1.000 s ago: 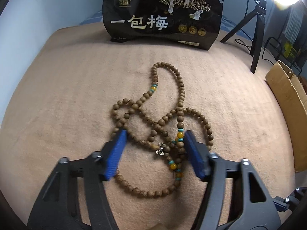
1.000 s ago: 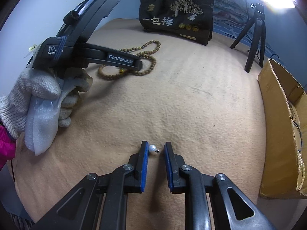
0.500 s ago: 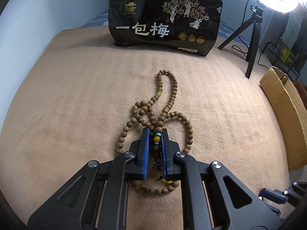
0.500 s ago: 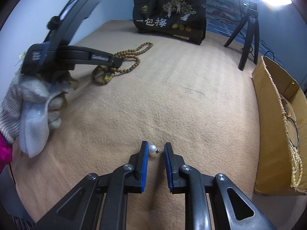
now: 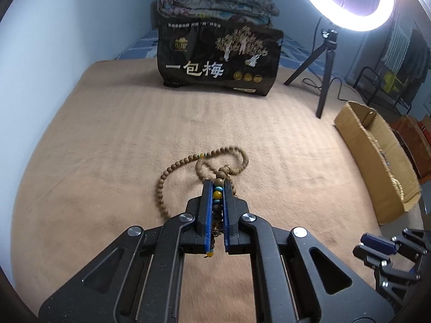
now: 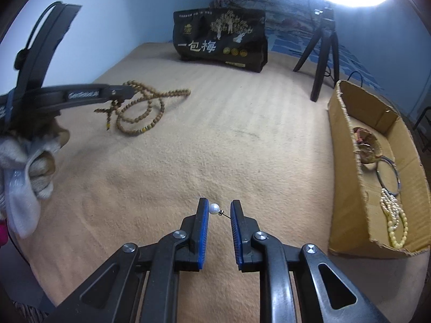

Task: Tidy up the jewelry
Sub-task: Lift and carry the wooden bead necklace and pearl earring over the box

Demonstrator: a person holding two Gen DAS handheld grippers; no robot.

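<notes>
My left gripper (image 5: 217,185) is shut on a long wooden bead necklace (image 5: 231,158) with yellow and turquoise beads, lifting part of it off the tan blanket (image 5: 107,140). In the right wrist view the left gripper (image 6: 126,91) holds the necklace (image 6: 145,107), loops trailing on the blanket. My right gripper (image 6: 219,206) is open, low over the blanket, with a small white pearl earring (image 6: 214,208) between its fingers, close to the left one. An open cardboard box (image 6: 347,177) at the right holds a pearl necklace (image 6: 394,215), a bangle (image 6: 388,175) and other pieces.
A black printed bag (image 6: 221,43) stands at the back of the blanket, folded bedding (image 5: 215,8) behind it. A ring light (image 5: 344,5) on a black tripod (image 6: 322,53) stands back right. A blue wall runs along the left.
My left gripper closed on the bead necklace and lifted it, bunching the loops. My right gripper stayed open around the pearl earring.
</notes>
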